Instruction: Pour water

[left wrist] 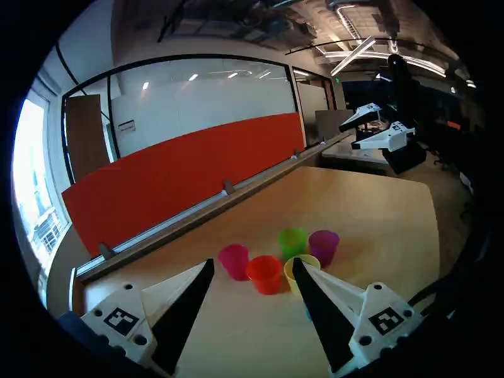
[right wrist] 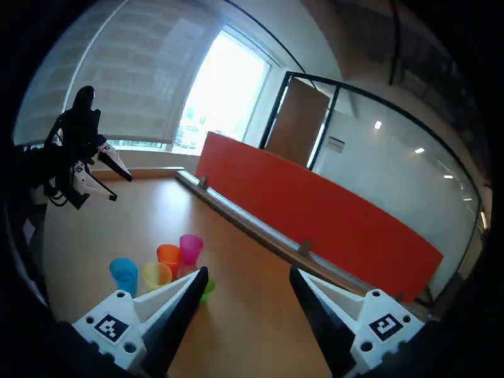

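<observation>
A cluster of small plastic cups stands on the wooden table (left wrist: 378, 214): pink (left wrist: 234, 260), red (left wrist: 264, 274), green (left wrist: 293, 242), purple (left wrist: 324, 246), and yellow (left wrist: 302, 263) partly behind my left gripper's right finger. My left gripper (left wrist: 252, 263) hovers open just short of them, holding nothing. In the right gripper view the cups appear as blue (right wrist: 124, 274), yellow (right wrist: 156, 274), orange (right wrist: 169, 257), pink (right wrist: 190, 247) and a green one (right wrist: 208, 287) half hidden. My right gripper (right wrist: 249, 271) is open and empty, beside the cups. I cannot tell whether any cup holds water.
A red divider panel (left wrist: 189, 170) with a metal rail runs along the table's far edge. Across the table, each gripper is visible from the other's view: the right one (left wrist: 348, 137) and the left one (right wrist: 123, 188), both raised above the table. A bright window (right wrist: 220, 101) lies beyond.
</observation>
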The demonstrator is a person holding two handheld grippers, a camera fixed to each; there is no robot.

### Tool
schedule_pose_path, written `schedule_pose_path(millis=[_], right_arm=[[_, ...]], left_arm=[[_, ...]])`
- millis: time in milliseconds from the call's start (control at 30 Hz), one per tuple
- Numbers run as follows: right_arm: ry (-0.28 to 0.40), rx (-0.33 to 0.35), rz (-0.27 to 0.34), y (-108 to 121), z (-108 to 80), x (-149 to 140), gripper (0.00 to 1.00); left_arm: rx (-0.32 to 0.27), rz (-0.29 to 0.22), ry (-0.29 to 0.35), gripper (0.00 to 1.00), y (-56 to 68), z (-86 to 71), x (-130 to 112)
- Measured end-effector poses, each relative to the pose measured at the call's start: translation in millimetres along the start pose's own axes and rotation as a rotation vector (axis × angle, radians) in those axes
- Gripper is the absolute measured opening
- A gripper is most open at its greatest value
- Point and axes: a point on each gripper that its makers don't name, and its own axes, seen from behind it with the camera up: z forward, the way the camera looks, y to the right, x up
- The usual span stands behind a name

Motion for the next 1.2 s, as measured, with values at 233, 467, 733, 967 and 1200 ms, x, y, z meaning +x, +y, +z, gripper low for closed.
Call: schedule_pose_path(millis=[233, 467, 733, 967, 1200], right_arm=[[-0.018, 0.005, -0.023, -2, 5.8, -5, 1.00], [-0.031, 0.008, -0.015, 0, 11.4, -10, 1.00], [-0.034, 0.014, -0.026, -3, 17.7, -14, 1.00], [-0.039, 0.020, -0.032, -5, 21.5, -15, 1.00], [-0.045, 0.021, -0.033, -5, 23.3, -17, 1.00]], left_arm=[[-0.025, 0.015, -0.029, 0.92, 7.2, 5.8, -12], [-0.077, 0.013, -0.049, 0.92, 21.9, 8.3, -23], [-0.125, 0.027, -0.074, 0.92, 37.0, 14.3, -41], [-0.164, 0.037, -0.099, 0.92, 51.9, 18.5, -53], [-0.210, 0.036, -0.126, 0.92, 67.3, 22.1, -68]])
